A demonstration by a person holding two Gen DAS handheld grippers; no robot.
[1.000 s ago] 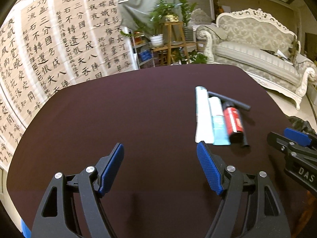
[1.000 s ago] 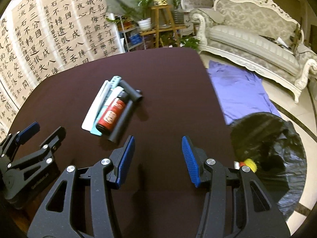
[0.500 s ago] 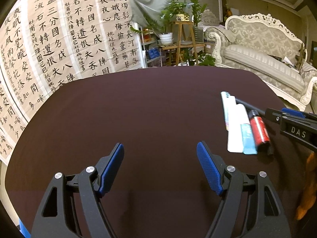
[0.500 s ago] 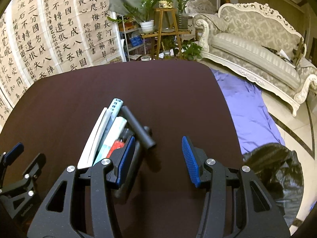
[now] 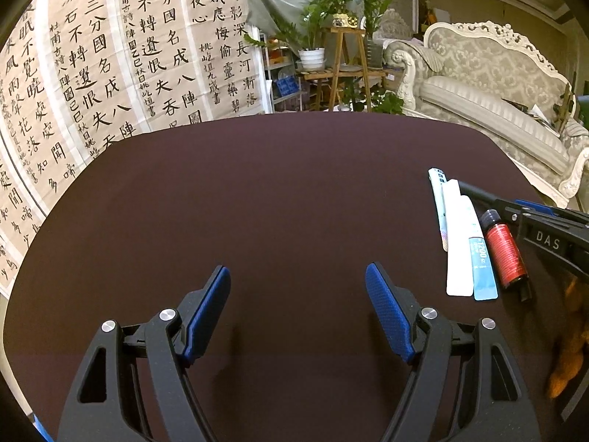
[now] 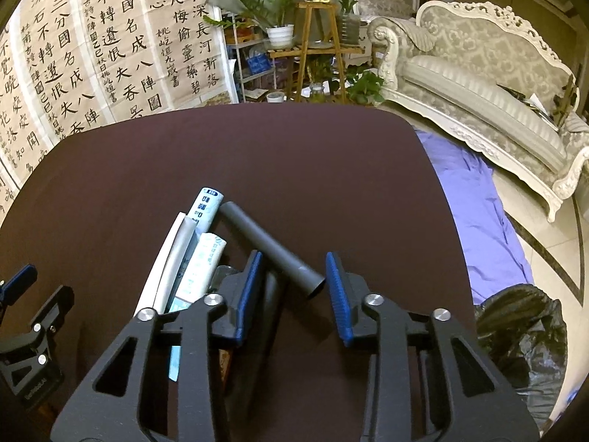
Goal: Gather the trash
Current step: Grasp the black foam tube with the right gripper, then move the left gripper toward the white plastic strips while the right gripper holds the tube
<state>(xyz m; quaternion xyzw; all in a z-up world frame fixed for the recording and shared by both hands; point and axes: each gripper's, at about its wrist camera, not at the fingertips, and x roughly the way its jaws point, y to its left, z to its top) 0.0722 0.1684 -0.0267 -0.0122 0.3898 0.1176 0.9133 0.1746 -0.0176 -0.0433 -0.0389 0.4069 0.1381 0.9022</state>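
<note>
A cluster of trash lies on the dark brown table (image 5: 257,191): a white strip (image 5: 456,243), a light blue tube (image 5: 480,258), a red-labelled bottle (image 5: 504,254) and a dark grey tube (image 6: 272,246). My right gripper (image 6: 292,280) is open, its jaws on either side of the grey tube's near end, touching nothing. The white and blue wrappers (image 6: 198,254) lie just left of it. My left gripper (image 5: 298,305) is open and empty over bare table, left of the pile. The right gripper (image 5: 545,235) shows at the left wrist view's right edge.
A black trash bag (image 6: 522,335) sits on the floor past the table's right edge, beside a purple cloth (image 6: 475,199). A white sofa (image 6: 478,84) stands beyond. Calligraphy sheets (image 5: 110,55) and plants (image 5: 331,22) are behind the table.
My right gripper moved forward over the pile and now straddles the grey tube, its jaws narrower. The left gripper's view shifted left, so the pile sits farther right.
</note>
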